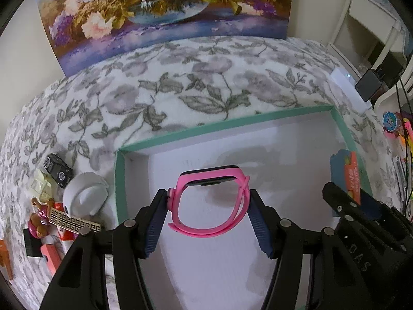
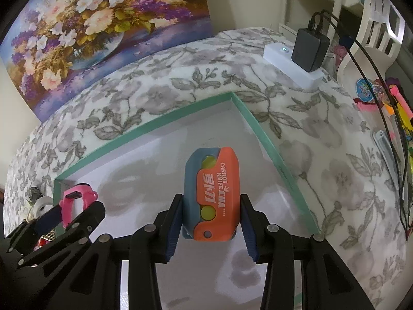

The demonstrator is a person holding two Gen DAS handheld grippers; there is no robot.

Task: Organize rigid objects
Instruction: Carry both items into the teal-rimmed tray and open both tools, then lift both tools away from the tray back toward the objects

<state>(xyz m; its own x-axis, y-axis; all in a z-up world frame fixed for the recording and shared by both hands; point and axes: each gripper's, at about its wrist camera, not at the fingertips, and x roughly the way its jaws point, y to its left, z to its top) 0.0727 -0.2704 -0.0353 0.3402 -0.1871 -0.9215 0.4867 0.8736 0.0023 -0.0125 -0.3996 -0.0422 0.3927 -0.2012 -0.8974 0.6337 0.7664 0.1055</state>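
Note:
My left gripper (image 1: 208,196) is shut on a pink watch (image 1: 210,201) and holds it over the white floor of a teal-rimmed box (image 1: 227,125). My right gripper (image 2: 211,204) is shut on an orange and blue carrot knife toy (image 2: 211,193), held over the same box (image 2: 144,129) near its right wall. Each gripper shows in the other's view: the right one (image 1: 361,206) at the right, the left one (image 2: 72,206) at the lower left with the pink watch (image 2: 76,199).
Left of the box lie several loose items: a black toy car (image 1: 58,170), a white round device (image 1: 85,193), a patterned gold bar (image 1: 74,223). A white power strip (image 2: 291,67) with a black charger (image 2: 309,49) and cables sits at the right. A flower painting (image 1: 165,10) stands behind.

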